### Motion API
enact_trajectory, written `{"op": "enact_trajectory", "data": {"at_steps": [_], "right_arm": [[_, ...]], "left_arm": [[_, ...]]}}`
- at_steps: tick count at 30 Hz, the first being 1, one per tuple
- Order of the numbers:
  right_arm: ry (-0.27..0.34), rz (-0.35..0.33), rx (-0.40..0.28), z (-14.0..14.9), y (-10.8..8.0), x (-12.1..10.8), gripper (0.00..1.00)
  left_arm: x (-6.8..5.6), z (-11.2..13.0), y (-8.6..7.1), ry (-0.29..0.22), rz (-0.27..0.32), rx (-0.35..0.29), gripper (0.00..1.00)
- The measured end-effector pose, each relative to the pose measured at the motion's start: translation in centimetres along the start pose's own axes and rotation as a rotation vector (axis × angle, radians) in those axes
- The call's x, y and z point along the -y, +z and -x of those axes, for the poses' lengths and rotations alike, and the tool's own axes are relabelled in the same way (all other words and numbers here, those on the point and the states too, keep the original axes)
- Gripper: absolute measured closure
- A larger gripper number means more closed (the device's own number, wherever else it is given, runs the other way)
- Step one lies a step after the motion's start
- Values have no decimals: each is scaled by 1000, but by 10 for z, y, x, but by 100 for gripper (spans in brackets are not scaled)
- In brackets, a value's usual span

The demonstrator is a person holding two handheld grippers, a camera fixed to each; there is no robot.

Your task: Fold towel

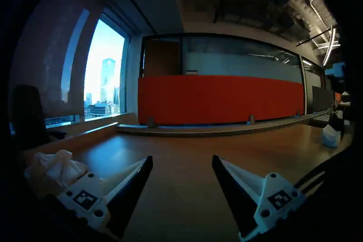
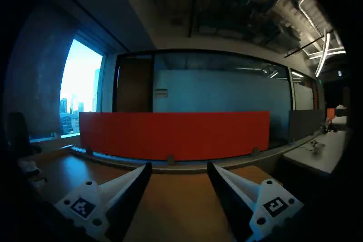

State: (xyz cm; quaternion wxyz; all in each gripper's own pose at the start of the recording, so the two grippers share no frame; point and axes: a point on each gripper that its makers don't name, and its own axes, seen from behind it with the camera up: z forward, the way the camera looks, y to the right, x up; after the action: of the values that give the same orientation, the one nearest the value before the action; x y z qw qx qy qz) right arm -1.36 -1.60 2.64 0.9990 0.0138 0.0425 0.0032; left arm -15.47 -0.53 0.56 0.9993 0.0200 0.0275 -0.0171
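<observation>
My left gripper (image 1: 181, 156) stands wide open with nothing between its jaws. Its fingers (image 1: 131, 183) are dark wedges tapering to sharp tips, backed by white plastic plates that carry square black-and-white markers. My right gripper (image 2: 179, 164) is spread just as wide and is also empty, with the same black wedge fingers (image 2: 131, 192) and white marker plates.

Both point toward the red panel (image 1: 220, 99), a long, flat, matte screen standing upright along the far edge of the desk (image 1: 181, 183). The desk top is smooth brown wood with a soft sheen.

In the left gripper view the towel (image 1: 54, 165) lies on the desk on my side of the red panel, off toward its left end and just beside my left-hand finger. It is pale, soft cloth bunched into a rumpled, rounded heap of puffy folds. Crumpled like that, it has no long axis I can make out, and I cannot tell which way it points.

Near the panel's right end sits a smaller white crumpled lump (image 1: 330, 136). Left of the panel is a tall, bright window (image 1: 105, 76).
</observation>
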Motion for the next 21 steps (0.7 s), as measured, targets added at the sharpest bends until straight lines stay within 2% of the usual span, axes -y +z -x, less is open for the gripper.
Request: {"op": "enact_trajectory", "data": {"at_steps": [8,11,14,21], "right_arm": [[-59,61,2,37,-4,-19,6],[-76,58,-3,53,-7,-22,6],[-71,50,6,72,-10,-24,6],[-17,40,28,109,-13,-31,6]], "left_arm": [[0,-1,0,0,0,0,3],[0,-1,0,0,0,0,3],[0,-1,0,0,0,0,3],[0,-2,0,0,0,0,3]]}}
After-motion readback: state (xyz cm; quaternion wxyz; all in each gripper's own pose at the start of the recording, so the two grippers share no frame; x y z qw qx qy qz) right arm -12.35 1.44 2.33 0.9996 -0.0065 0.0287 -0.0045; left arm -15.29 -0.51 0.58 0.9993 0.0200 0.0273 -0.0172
